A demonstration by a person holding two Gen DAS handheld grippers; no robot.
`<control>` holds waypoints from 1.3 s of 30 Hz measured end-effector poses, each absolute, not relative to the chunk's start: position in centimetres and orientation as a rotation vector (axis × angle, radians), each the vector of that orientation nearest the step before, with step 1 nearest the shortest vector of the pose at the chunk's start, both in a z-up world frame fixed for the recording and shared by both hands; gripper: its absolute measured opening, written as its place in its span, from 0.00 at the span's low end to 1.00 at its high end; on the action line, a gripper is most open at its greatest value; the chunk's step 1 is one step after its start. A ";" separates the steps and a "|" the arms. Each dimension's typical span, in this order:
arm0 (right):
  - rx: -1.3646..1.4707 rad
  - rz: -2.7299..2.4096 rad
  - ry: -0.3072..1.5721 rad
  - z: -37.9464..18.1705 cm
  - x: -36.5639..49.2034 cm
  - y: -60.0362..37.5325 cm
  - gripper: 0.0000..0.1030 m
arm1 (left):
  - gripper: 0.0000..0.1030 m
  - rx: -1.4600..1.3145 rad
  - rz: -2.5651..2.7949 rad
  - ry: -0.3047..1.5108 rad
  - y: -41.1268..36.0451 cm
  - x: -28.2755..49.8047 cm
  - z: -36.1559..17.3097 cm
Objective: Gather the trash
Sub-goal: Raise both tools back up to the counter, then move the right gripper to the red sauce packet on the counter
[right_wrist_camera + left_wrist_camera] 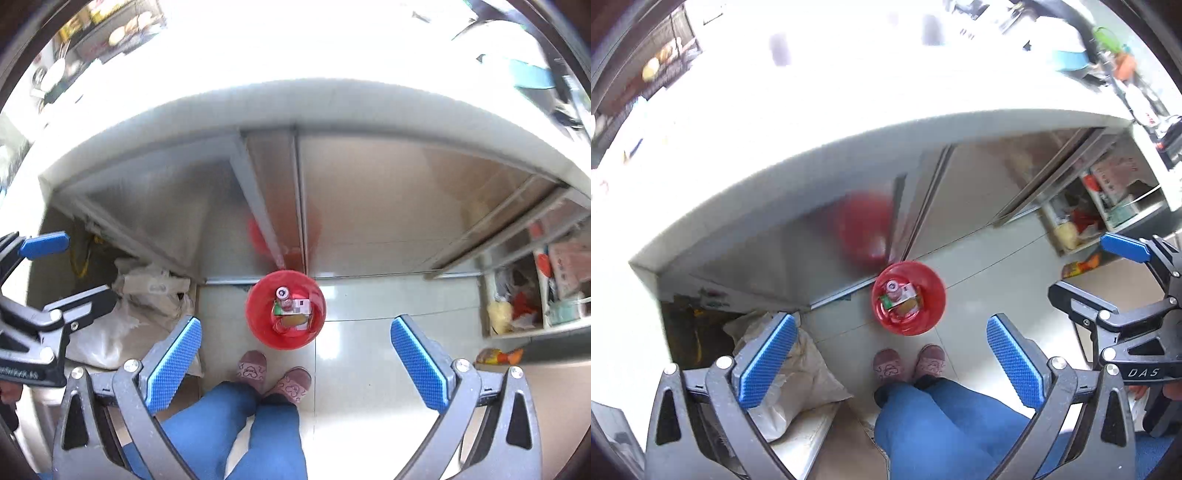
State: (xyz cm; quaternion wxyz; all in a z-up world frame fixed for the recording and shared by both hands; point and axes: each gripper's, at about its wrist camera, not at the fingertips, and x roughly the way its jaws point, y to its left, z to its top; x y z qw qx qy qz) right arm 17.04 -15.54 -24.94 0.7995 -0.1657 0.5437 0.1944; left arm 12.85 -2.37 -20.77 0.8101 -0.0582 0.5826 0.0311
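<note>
— Nearest us, what do we have?

— We see both grippers pointing steeply down at the floor. Our left gripper (892, 354) has its blue pads (767, 360) wide apart with nothing between them. Our right gripper (295, 354) is spread just as wide and is also empty.

— Any writing we can read?

— On the right gripper's body, seen at the edge of the left wrist view, we read "DAS" in white letters. The lettering on the other gripper's body is too blurred for us to read.

— And past the pads?

— We see blue trousers (236, 435) and two pink slippers (252, 369) on pale floor tiles (369, 332). A crumpled whitish sack (147, 291) lies to the left.

— Where is the trash?

— Just beyond the slippers stands a red bin (285, 308), round and open-topped, close against the foot of a steel cabinet (369, 206). Inside the bin we make out a small bottle (283, 295) with a white cap and a carton (297, 314) with green, white and brown on it. Its print is too small for us to read.

— Farther off?

— A white counter (295, 103) runs above the cabinet, washed out by light. To the right an open shelf (524, 295) holds packets and boxes whose labels we cannot read, and an orange packet (498, 356) lies on the floor by it.
</note>
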 end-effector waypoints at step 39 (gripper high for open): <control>-0.640 0.831 0.928 -14.5 23.3 15.1 0.98 | 1.00 -0.347 0.524 1.064 26.1 14.0 -7.7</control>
